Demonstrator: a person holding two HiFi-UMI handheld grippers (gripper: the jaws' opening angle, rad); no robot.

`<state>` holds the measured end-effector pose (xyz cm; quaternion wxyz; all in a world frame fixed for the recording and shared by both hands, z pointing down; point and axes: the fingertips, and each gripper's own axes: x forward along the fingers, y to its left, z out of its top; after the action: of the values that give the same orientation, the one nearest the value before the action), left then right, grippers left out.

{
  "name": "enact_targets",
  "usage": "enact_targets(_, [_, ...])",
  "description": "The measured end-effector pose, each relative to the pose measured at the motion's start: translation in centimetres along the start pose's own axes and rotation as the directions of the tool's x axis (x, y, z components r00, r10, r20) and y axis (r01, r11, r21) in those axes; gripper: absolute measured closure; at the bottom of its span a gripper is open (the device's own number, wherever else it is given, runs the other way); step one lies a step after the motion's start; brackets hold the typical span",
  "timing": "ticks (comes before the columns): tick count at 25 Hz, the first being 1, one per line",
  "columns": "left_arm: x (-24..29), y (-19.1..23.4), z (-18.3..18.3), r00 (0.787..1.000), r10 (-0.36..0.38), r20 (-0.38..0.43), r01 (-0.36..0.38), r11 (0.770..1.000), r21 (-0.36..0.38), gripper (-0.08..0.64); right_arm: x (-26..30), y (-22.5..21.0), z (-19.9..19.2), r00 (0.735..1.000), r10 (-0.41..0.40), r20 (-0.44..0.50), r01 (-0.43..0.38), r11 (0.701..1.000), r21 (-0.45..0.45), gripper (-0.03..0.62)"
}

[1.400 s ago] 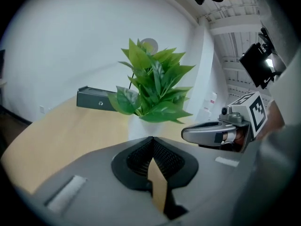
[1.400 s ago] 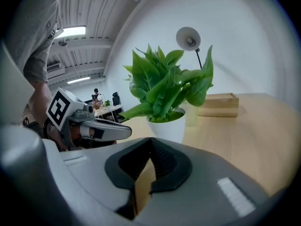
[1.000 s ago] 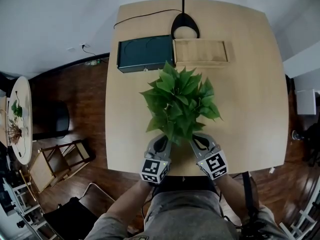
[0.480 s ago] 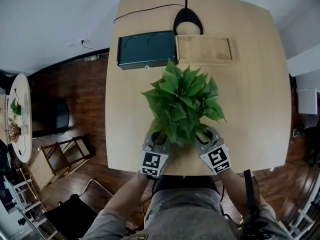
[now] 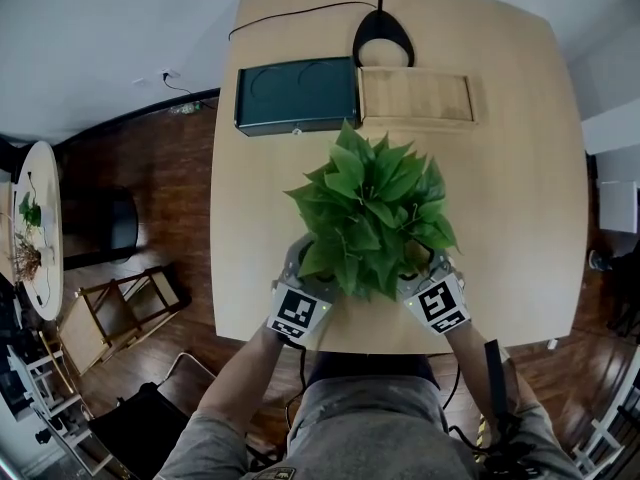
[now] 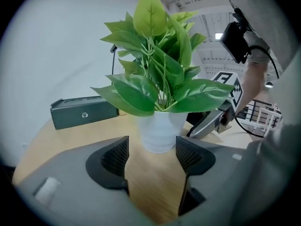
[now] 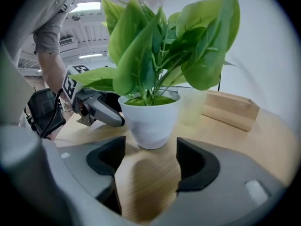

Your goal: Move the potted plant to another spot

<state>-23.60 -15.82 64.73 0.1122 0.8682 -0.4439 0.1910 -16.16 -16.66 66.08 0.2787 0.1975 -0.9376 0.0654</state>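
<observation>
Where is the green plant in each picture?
Head view: the plant is in the middle, near the front edge of the table.
Left gripper view: it fills the upper middle, in its white pot.
Right gripper view: it fills the top middle, in the same white pot.
Shared landmark: the light wooden table under the plant shows in all three views.

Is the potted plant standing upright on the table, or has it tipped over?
Upright. In both gripper views the white pot stands flat on the wooden table, with its rim level.
</observation>
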Motion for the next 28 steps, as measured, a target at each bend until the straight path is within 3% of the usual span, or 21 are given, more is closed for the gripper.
enact_targets(8, [1.6, 0.2, 0.7, 0.994, -0.099, -0.041, 0.104, 0.979, 0.175, 0.204, 1.3, -0.1, 1.9, 0.995, 0.096, -0.001, -0.095, 0.986, -0.135, 0.224])
enact_targets(13, [2.6, -0.1, 1.0, 0.99, -0.128, -0.056, 0.138, 0.958, 0.253, 0.215, 1.9, -0.9, 2.1, 0.996, 0.087, -0.01, -0.087, 0.982, -0.165, 0.227])
enact_targets(28, [2.5, 0.3, 1.9, 0.992, -0.111, -0.052, 0.122, 0.953, 0.279, 0.218, 1.8, -1.2, 2.8, 0.998, 0.067, 0.002, -0.066, 0.986, -0.155, 0.244])
